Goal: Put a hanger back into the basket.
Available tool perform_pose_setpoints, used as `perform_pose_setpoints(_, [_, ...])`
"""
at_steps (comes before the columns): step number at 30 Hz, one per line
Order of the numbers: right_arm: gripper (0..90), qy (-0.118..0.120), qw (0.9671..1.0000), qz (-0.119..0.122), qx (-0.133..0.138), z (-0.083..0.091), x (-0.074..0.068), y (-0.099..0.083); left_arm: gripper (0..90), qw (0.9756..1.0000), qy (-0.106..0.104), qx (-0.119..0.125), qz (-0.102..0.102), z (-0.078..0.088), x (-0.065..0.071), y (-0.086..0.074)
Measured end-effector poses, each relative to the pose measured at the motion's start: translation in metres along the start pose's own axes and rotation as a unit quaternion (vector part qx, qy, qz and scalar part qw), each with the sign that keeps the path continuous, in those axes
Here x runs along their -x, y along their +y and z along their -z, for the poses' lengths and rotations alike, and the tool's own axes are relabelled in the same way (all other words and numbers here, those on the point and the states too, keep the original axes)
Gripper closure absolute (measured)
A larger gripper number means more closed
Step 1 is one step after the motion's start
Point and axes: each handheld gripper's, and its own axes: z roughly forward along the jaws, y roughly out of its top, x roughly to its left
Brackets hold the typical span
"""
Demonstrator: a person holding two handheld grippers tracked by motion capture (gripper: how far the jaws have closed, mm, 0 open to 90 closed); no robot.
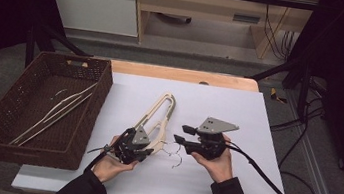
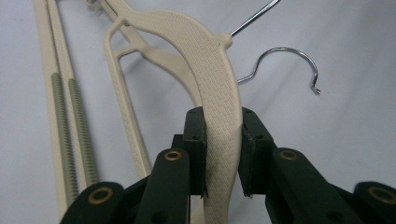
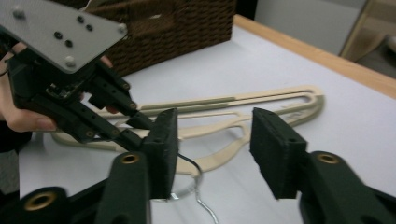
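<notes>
A pair of cream plastic hangers (image 1: 160,113) lies stacked on the white sheet, their wire hooks (image 1: 175,158) toward me. My left gripper (image 1: 150,147) is shut on the upper hanger's curved shoulder; in the left gripper view its pads (image 2: 198,140) press both sides of the textured arm (image 2: 205,60), with a metal hook (image 2: 289,51) just beyond. My right gripper (image 1: 181,133) hovers to the right of the hooks, above the sheet, jaws open with nothing between them. In the right gripper view it (image 3: 217,140) looks across the hangers (image 3: 261,100) at the left gripper (image 3: 116,112).
A brown woven basket (image 1: 102,93) stands at the left of the table with more hangers (image 1: 54,112) inside. The white sheet (image 1: 238,111) covers most of the tabletop. A black cable (image 1: 269,183) trails from the right gripper toward the table's right edge.
</notes>
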Motion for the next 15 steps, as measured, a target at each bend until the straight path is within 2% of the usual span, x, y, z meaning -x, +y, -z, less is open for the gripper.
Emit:
perform_pose_setpoints(2, [46.6,-0.015,0.9997,-0.014,0.015,0.012,0.006,-0.001,75.5,1.0000,0.001,0.003,0.004,0.004,-0.002,0.000])
perform_pose_setpoints(6, [38.8,-0.051,0.9970,-0.046,0.036,0.031,0.021,-0.011,76.1,0.9999,0.007,0.010,0.010,0.012,-0.005,0.001])
perform_pose_setpoints(11, [30.8,-0.081,0.9940,-0.065,0.033,0.042,0.032,-0.025,77.3,0.9992,0.020,0.025,0.022,0.027,-0.012,0.001])
perform_pose_setpoints(15, [26.4,-0.088,0.9929,-0.073,0.032,0.045,0.037,-0.029,78.9,0.9983,0.030,0.037,0.033,0.039,-0.019,0.000])
